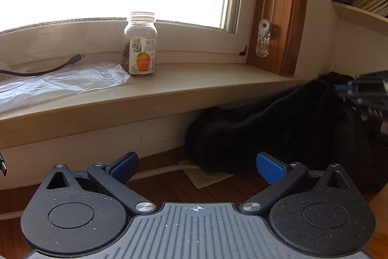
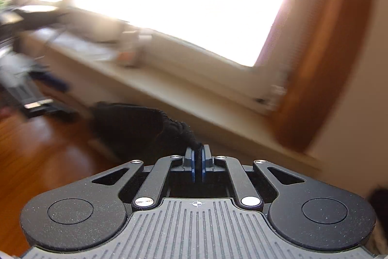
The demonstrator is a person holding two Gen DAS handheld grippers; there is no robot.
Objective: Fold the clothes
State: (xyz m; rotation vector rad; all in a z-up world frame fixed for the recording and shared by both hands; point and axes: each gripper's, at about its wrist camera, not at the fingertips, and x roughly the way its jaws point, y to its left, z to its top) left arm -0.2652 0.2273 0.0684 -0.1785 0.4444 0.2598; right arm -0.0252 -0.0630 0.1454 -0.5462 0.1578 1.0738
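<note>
The right gripper (image 2: 198, 157) has its blue pads pressed together on a bunched edge of the black garment (image 2: 135, 128). The cloth runs away from the pads, down and to the left, toward the brown wooden table (image 2: 43, 157). This view is blurred, so the weave and the kind of garment cannot be told.

In the left wrist view the left gripper (image 1: 197, 168) stands spread wide, with nothing between its blue pads. The black garment (image 1: 278, 128) lies ahead of it on the wooden table (image 1: 169, 186), against the wall under the window sill (image 1: 194, 86), and one part of it rises up to the right gripper (image 1: 363, 94) at the right edge.

On the sill stand a clear jar (image 1: 140, 44) with an orange on its label, a plastic bag (image 1: 60, 81) and a black cable (image 1: 48, 68).
</note>
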